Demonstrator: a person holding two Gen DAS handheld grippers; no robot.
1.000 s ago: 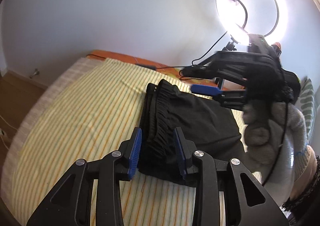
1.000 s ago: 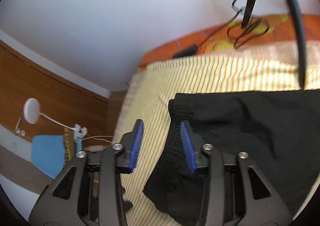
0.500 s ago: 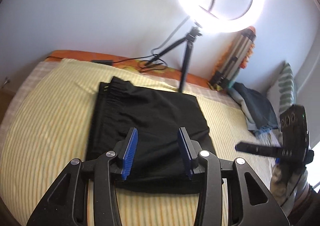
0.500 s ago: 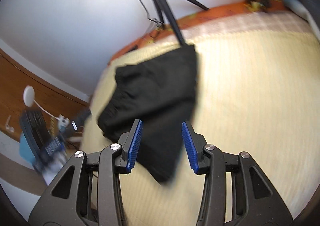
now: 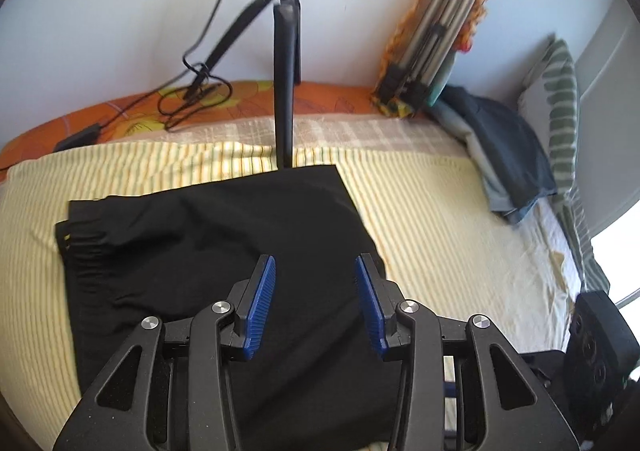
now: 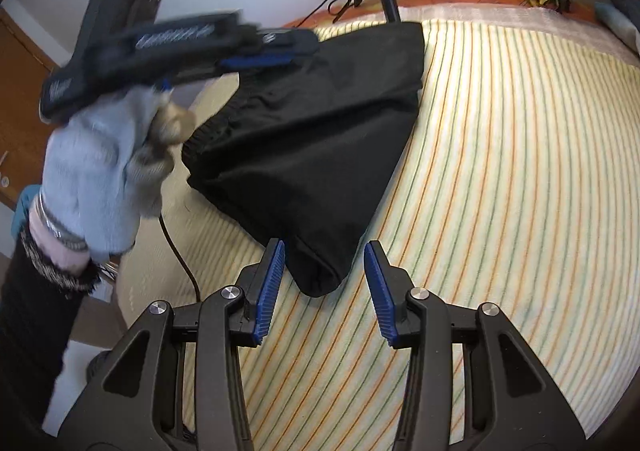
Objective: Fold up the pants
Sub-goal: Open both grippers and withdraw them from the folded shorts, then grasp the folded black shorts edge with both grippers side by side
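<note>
The black pants (image 5: 216, 251) lie folded into a compact rectangle on the yellow striped bedspread (image 5: 440, 235), elastic waistband at the left. My left gripper (image 5: 316, 275) is open and empty, hovering over the near right part of the pants. In the right wrist view the pants (image 6: 312, 139) lie ahead, their near corner between my open, empty right gripper's (image 6: 324, 263) blue pads (image 6: 272, 283). The left gripper (image 6: 264, 51), held in a gloved hand (image 6: 108, 163), shows blurred above the pants' far left.
A tripod (image 5: 286, 63) with a ring light stands on the bed behind the pants, with cables (image 5: 192, 99) on the orange sheet. Folded clothes (image 5: 504, 155) and a striped pillow (image 5: 560, 111) lie at the right. A folded stand (image 5: 432, 35) leans on the wall.
Both grippers have pulled back from the waistband and swung right. The left now hovers over the pants' right part; the right has backed off to their near corner. The pants lie still.
</note>
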